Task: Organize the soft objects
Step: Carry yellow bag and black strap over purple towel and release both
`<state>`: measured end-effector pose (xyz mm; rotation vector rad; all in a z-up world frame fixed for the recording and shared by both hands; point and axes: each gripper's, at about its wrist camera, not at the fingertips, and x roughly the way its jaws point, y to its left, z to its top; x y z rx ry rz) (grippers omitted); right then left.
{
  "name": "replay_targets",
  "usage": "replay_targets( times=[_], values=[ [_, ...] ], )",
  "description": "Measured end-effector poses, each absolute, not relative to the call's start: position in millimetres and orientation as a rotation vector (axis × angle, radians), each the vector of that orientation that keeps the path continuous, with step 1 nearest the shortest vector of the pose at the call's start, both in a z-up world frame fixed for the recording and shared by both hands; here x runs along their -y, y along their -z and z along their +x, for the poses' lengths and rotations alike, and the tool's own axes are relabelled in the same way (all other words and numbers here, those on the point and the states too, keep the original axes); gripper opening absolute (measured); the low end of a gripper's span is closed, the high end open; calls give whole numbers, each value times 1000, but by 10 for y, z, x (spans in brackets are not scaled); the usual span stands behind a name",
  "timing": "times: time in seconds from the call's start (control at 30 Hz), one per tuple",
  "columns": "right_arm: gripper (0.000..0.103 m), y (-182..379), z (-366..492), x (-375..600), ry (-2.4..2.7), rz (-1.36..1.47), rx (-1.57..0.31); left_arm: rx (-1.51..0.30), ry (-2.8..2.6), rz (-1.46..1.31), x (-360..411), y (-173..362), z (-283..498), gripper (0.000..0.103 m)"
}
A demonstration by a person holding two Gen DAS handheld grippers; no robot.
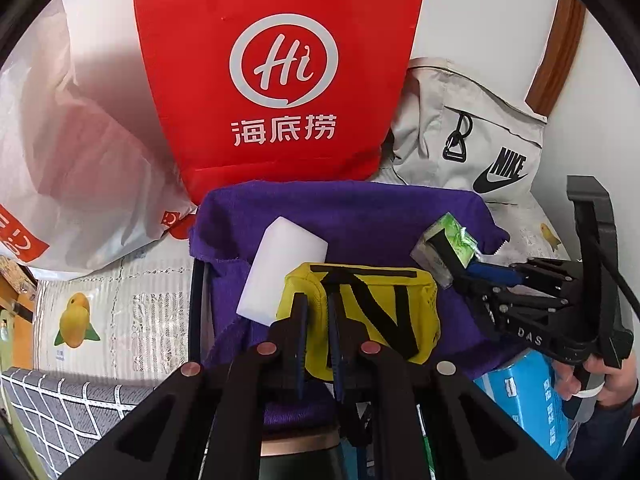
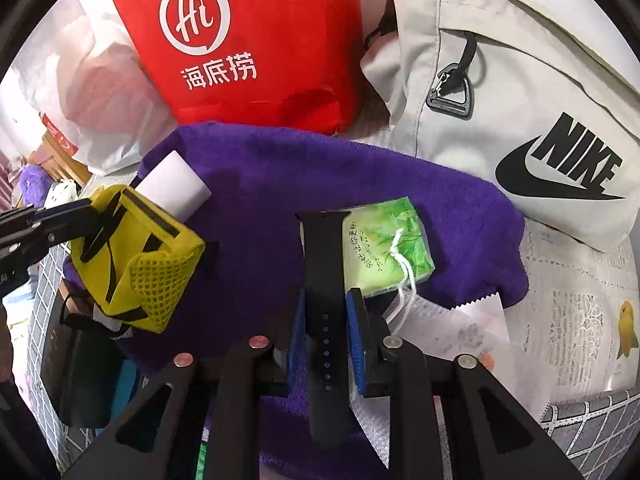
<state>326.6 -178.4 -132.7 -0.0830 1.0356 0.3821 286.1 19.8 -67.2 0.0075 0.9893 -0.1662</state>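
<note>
A purple towel (image 1: 360, 220) lies spread over a box, also in the right wrist view (image 2: 280, 184). On it lie a white sponge block (image 1: 284, 268), a yellow mesh pouch (image 1: 380, 312) with black straps, and a green tissue pack (image 1: 452, 240). My left gripper (image 1: 318, 320) is shut on the yellow pouch (image 2: 136, 264). My right gripper (image 2: 326, 332) is shut on a black watch strap (image 2: 324, 280) that lies against the green tissue pack (image 2: 384, 240); it also shows in the left wrist view (image 1: 476, 272).
A red paper bag (image 1: 280, 68) stands behind the towel, a white plastic bag (image 1: 72, 160) to its left, a grey Nike bag (image 2: 520, 100) to its right. A blue box (image 1: 528, 396) and a paper receipt (image 2: 452, 328) lie at the towel's near edge.
</note>
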Motion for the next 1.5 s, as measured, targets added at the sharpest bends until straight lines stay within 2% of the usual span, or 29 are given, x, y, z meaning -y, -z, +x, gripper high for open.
replay_targets(
  times=[0.07,0.8,0.87,1.0,1.03,1.5],
  values=[
    [41,1295,3227,1799,-353,-99,-1019,-991,172,10,-170,689,2869,11],
    [43,921,2441,2444,-223,-66,-905,-1014,163,141,183,892,3101,14],
    [43,925,2422,2439,-227,-61,-906,-1015,161,149,193,897,3105,19],
    [43,917,2384,2419,-236,-56,-907,-1025,116,176,178,886,3087,53],
    [43,911,2369,2413,-239,-57,-905,-1021,113,167,157,868,3073,59],
    [43,728,1817,2160,-306,-66,-882,-953,72,130,-114,422,2414,59]
  ],
)
